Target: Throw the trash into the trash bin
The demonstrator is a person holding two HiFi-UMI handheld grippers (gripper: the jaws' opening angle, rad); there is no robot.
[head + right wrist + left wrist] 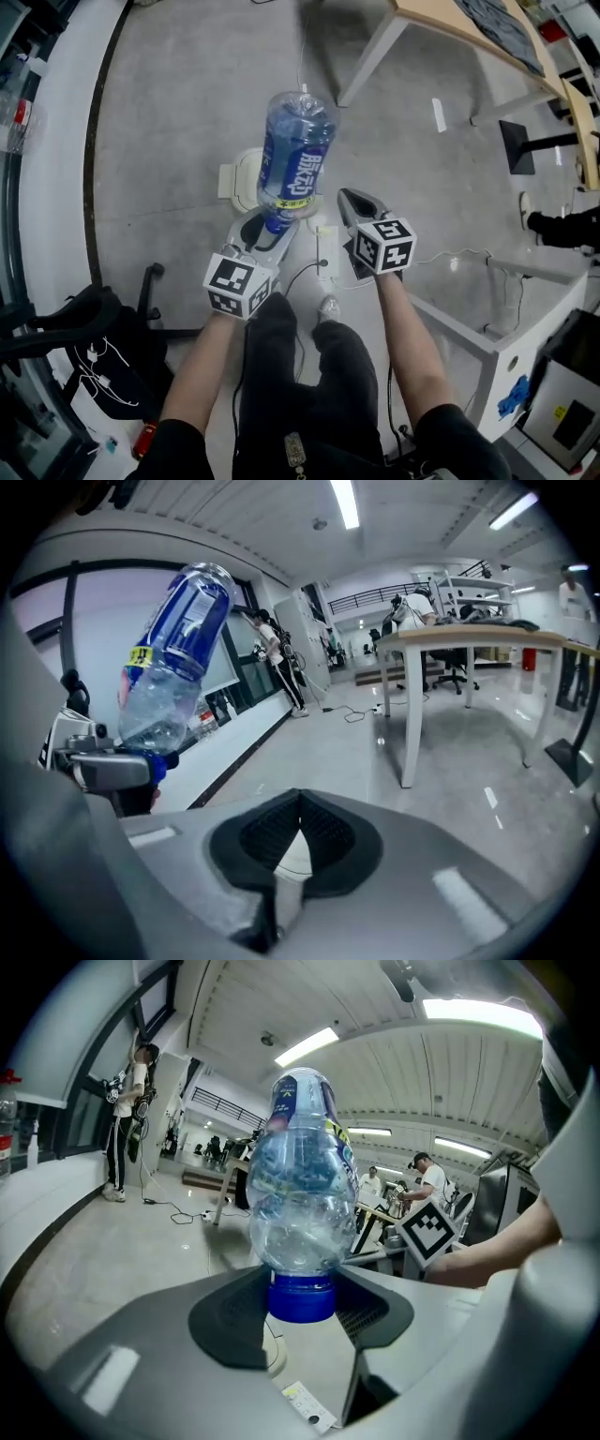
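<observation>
Bottle [295, 155] sits mid-frame in my head view, its blue cap clamped in my left gripper [270, 232], its body overlapping a white container [234, 176] on the floor. My right gripper [354, 206] is closed on nothing.

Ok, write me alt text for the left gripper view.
The left gripper has its jaws shut on the blue cap of a clear plastic bottle, which rises up the middle of the picture. To the right, the other gripper's marker cube shows beside a bare forearm, in a ceiling-lit hall.
</observation>
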